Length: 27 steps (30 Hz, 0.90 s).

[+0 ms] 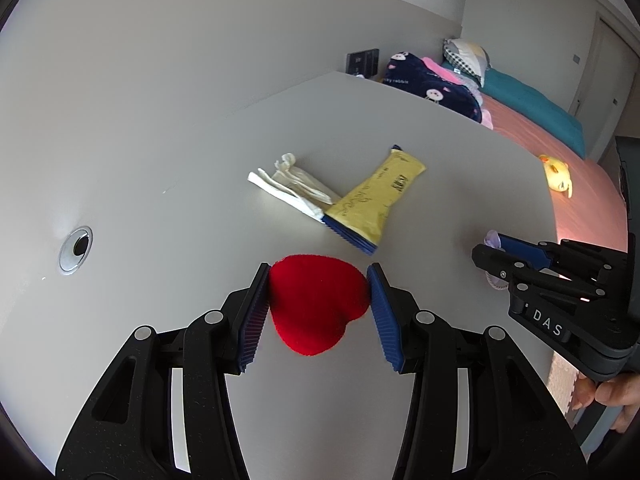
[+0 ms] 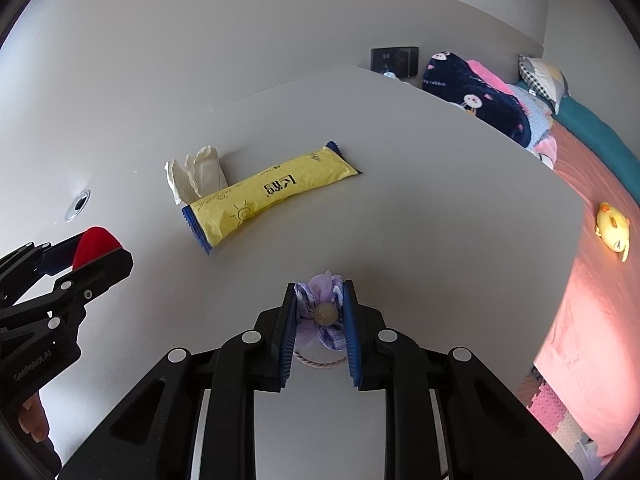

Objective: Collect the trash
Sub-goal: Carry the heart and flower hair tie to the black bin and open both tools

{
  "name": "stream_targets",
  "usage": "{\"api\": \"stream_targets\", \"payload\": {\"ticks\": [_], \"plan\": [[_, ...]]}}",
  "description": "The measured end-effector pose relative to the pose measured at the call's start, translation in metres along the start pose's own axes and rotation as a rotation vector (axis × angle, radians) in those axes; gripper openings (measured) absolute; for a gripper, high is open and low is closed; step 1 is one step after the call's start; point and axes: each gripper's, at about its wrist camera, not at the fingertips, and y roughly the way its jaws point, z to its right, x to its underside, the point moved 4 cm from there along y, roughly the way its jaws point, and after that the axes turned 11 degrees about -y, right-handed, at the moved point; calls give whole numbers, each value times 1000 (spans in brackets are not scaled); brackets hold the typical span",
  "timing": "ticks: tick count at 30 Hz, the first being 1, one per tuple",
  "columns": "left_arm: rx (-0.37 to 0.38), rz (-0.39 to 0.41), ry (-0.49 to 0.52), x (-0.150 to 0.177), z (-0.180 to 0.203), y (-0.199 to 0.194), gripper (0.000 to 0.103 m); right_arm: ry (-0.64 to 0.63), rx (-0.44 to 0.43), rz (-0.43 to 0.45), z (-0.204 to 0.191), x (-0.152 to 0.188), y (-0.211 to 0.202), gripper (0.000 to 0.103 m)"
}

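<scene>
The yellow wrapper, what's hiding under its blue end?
The yellow wrapper lies over one end of the crumpled white paper. That paper's covered end can't be seen, nor anything else beneath the wrapper.

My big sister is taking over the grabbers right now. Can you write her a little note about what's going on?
Left gripper: shut on the red heart, on or just above the table.
Right gripper: shut on the purple flower hair tie, also low over the table.
Still lying on the table: the yellow wrapper and, touching its blue end, the crumpled white paper.
Done: both grippers have something. Left: carry these away, then fetch the wrapper and paper. No bin is in view.
</scene>
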Motion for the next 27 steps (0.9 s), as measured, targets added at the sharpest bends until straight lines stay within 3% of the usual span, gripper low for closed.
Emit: {"api": "stream_targets", "payload": {"ticks": [11,27], "plan": [[40,9,54,20,39,-16,48,54,45,28,28,35,-39,23],[159,-7,183,52,133,-25,48,165,145,46,87,97,-90,23]]}}
